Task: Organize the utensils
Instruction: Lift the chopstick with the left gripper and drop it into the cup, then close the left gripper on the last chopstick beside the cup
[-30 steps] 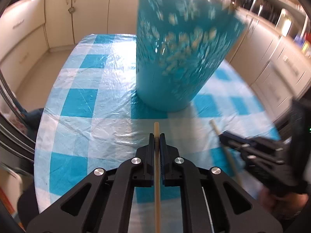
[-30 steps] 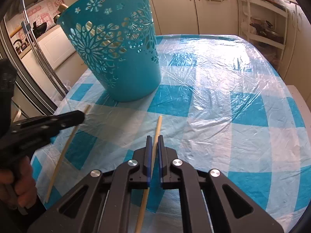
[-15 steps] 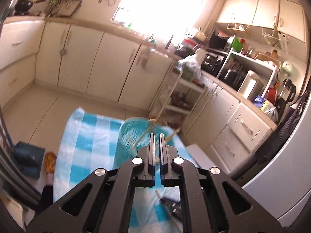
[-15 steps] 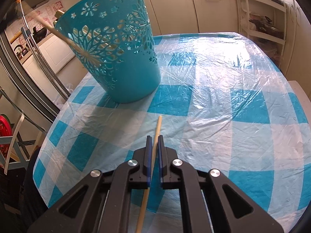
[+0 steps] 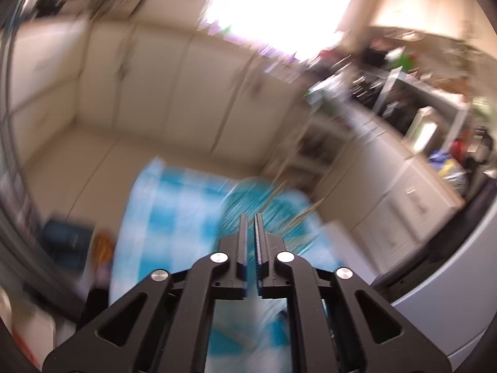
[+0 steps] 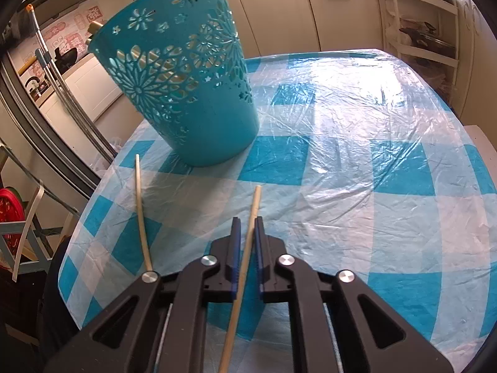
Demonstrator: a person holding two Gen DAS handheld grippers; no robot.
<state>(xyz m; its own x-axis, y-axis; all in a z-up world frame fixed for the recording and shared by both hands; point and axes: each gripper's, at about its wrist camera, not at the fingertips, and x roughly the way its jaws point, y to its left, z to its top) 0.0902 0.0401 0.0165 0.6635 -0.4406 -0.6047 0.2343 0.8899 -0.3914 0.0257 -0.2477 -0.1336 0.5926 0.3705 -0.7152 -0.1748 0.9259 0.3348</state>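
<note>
A teal cut-out basket (image 6: 189, 90) stands on the checked tablecloth (image 6: 357, 171) at the left. My right gripper (image 6: 247, 222) is shut on a wooden chopstick (image 6: 253, 208) that points toward the basket. A second chopstick (image 6: 141, 214) lies on the cloth to its left. My left gripper (image 5: 251, 219) is high above the table; its jaws stand a narrow gap apart with nothing between them. Below it the blurred basket (image 5: 257, 205) shows with thin sticks (image 5: 306, 213) poking out.
Cream kitchen cabinets (image 5: 186, 93) ring the room. A shelf rack (image 6: 419, 40) stands at the back right. Chrome poles (image 6: 71, 102) and a chair (image 6: 28, 242) stand off the table's left edge. A counter with appliances (image 5: 419, 124) is to the right.
My left gripper rose from the table with its chopstick, which is no longer in its jaws. A chopstick now lies on the cloth left of my right gripper, which stayed put.
</note>
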